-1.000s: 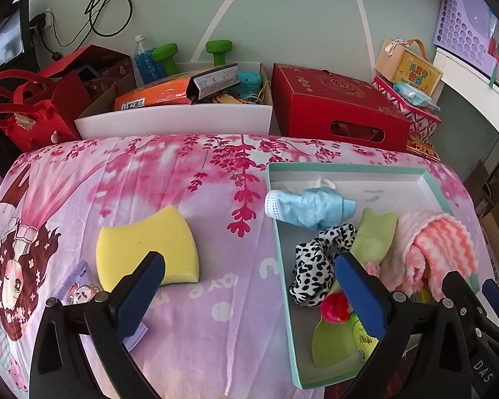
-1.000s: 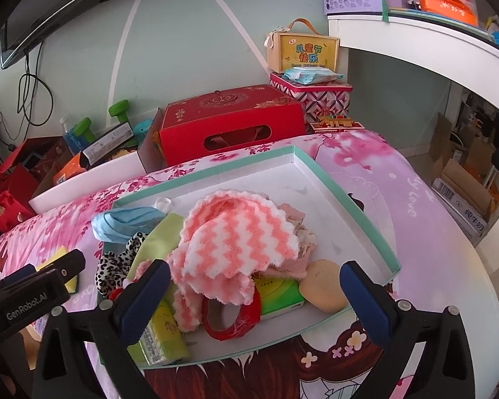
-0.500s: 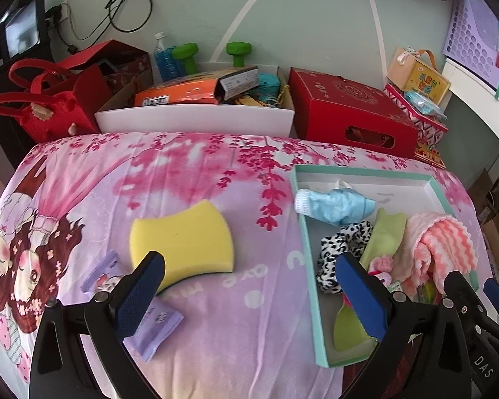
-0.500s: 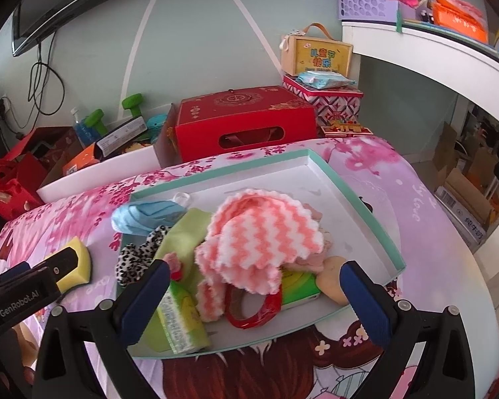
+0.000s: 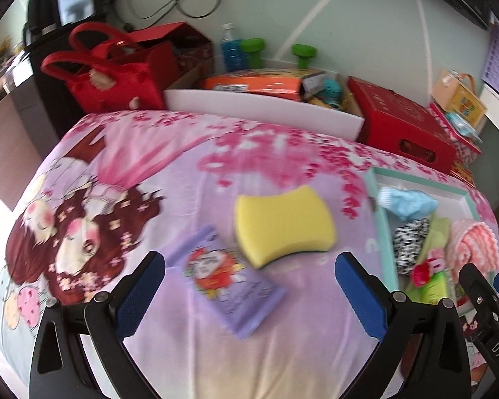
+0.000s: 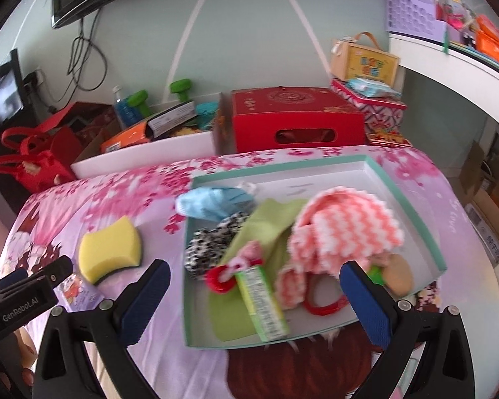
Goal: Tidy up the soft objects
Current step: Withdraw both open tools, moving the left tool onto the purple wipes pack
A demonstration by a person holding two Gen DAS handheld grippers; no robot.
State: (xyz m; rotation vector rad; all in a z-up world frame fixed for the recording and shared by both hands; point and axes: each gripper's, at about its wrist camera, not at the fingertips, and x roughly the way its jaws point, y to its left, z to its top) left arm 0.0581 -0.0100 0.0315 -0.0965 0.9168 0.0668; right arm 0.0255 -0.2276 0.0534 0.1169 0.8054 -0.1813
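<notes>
- The left gripper (image 5: 249, 286) hovers over the pink printed bedsheet (image 5: 143, 153), tongs spread wide, nothing between them.
- A purple tissue pack (image 5: 229, 282) lies on the sheet between its fingertips, with the yellow sponge (image 5: 282, 226) just beyond, touching the pack's far corner.
- The teal-rimmed tray (image 6: 412, 212) sits right of the sponge, holding a blue mask (image 6: 213, 202), leopard-print cloth (image 6: 213, 239), green cloth (image 6: 266, 222) and pink-and-white knitted cloth (image 6: 342, 226).
- The right gripper (image 6: 254, 291) hangs above the tray's near edge, tongs wide and empty.
</notes>
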